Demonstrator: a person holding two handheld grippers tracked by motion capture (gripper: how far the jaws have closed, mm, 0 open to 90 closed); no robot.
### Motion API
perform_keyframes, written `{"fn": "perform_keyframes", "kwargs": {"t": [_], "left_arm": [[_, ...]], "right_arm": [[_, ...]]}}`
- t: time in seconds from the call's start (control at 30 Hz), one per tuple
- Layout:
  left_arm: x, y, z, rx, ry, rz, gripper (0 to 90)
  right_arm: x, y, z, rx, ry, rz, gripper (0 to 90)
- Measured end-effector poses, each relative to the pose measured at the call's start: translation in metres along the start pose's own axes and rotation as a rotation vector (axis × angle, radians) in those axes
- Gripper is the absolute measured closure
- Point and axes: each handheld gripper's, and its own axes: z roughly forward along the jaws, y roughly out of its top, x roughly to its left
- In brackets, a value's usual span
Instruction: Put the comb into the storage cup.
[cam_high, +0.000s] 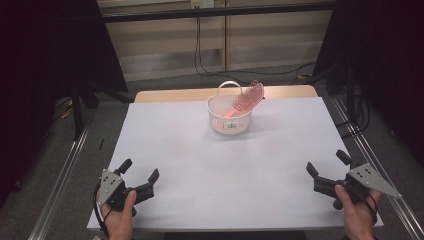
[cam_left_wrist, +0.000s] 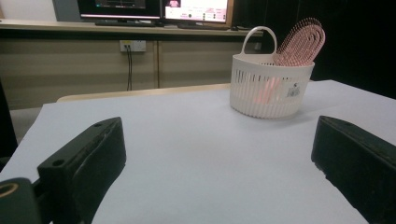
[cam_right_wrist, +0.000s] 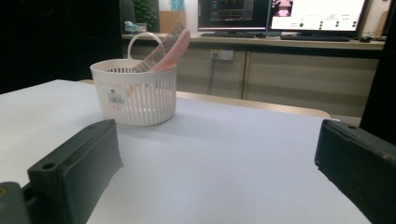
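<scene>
Inside the white basket (cam_high: 229, 115), pink brush (cam_high: 247, 97) tilted, head seemingly up-right.

A white slatted basket (cam_high: 229, 116) stands toward the far middle of the white table (cam_high: 200, 165), its loop handle upright at the back. A pink hairbrush (cam_high: 246, 98) sits in it handle down, its oval head leaning out over the right rim. Well apart from it, at the near edge, a person's hands hold two grippers. The left gripper (cam_high: 139, 171) rests near the left corner, jaws spread and empty. The right gripper (cam_high: 327, 164) sits near the right corner, jaws likewise apart, holding nothing.
</scene>
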Motion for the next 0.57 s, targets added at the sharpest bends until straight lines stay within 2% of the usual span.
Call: {"fn": "perform_keyframes", "kwargs": {"t": [0.03, 0.27, 0.37, 0.57], "left_arm": [[-0.0001, -0.0008, -0.0008, 0.0, -0.001, -0.007, 3.1], [0.0005, -0.0018, -0.0028, 0.012, 0.001, 0.002, 3.1], [0.0008, -0.0018, -0.0019, 0.014, -0.008, -0.001, 3.1], [0.0016, -0.0004, -0.0003, 0.004, -0.012, -0.002, 3.1]], "right_arm": [[-0.0004, -0.0004, -0.0017, -0.003, 0.014, -0.001, 0.0], [-0.0007, -0.0064, -0.0059, 0.01, 0.009, -0.024, 0.0], [-0.0006, -0.0061, -0.0033, 0.0, 0.021, -0.013, 0.0], [-0.0031, -0.0064, 0.0022, 0.007, 0.012, 0.005, 0.0]]}}
